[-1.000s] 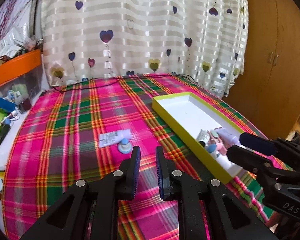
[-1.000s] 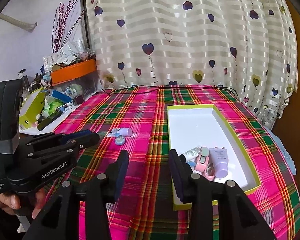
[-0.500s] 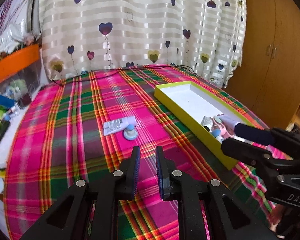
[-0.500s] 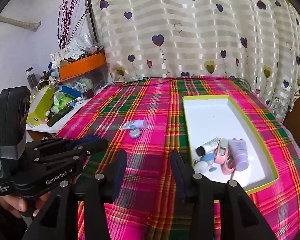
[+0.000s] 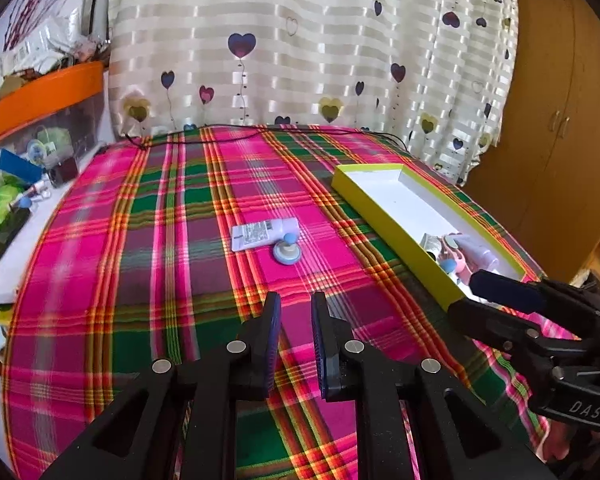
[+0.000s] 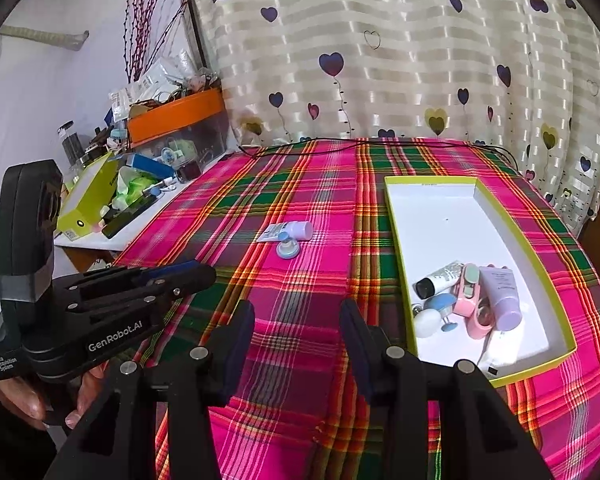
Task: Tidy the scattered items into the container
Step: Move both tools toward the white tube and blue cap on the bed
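Plaid tablecloth (image 5: 148,240) in pink, green and orange covers the table in both wrist views. Left gripper (image 5: 293,312) hovers low over the cloth with its fingers (image 5: 271,320) a narrow gap apart, holding nothing. Right gripper (image 6: 298,320) also hovers over the cloth, fingers (image 6: 240,328) spread wide and empty; it shows at the right edge of the left view, just beside the near corner of the container.

Container (image 6: 516,216): a shallow yellow-green tray with a white floor, lying to the right on the cloth. Its near end holds a white tube with a black cap (image 6: 438,279), a pink case (image 6: 470,298), a lavender tube (image 6: 502,294) and small blue and white pieces (image 6: 434,312).

Scattered items: a lavender-capped tube (image 5: 265,233) lies flat near the middle of the cloth, well apart from the tray; a small round blue piece (image 5: 286,253) sits touching it on the near side, ahead of the left gripper.

Heart-print curtain (image 5: 300,40) hangs behind the table; an orange-lidded bin (image 6: 178,114) stands on a cluttered side shelf.
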The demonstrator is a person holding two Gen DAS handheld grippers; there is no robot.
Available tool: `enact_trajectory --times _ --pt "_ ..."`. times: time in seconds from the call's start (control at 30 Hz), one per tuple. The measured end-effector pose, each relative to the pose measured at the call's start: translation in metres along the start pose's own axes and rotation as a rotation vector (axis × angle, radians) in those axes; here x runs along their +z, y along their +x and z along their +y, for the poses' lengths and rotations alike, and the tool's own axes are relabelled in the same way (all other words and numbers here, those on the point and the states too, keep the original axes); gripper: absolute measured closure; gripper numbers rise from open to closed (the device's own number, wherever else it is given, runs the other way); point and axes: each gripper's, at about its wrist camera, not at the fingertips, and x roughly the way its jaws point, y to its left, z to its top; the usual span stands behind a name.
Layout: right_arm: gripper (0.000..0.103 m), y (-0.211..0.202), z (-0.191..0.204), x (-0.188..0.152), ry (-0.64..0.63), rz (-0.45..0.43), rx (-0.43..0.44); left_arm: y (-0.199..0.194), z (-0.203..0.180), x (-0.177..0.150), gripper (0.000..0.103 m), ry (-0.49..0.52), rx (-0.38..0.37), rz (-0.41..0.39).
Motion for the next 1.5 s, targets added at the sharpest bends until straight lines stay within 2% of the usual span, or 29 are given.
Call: enact_trajectory --times 0.6,1.23,1.5 --pt "0.058 0.016 0.008 0.013 -0.014 0.007 -0.007 0.011 0.025 0.003 0.087 -0.047 0.063 0.04" --pt "0.058 0.043 0.013 0.028 -0.03 0.039 -0.001 0.013 0.043 0.016 0.087 -0.084 0.115 0.019" --pt "0.058 0.059 0.014 0.035 -0.036 0.058 0.0 0.021 0.05 0.02 0.087 -0.093 0.099 0.035"
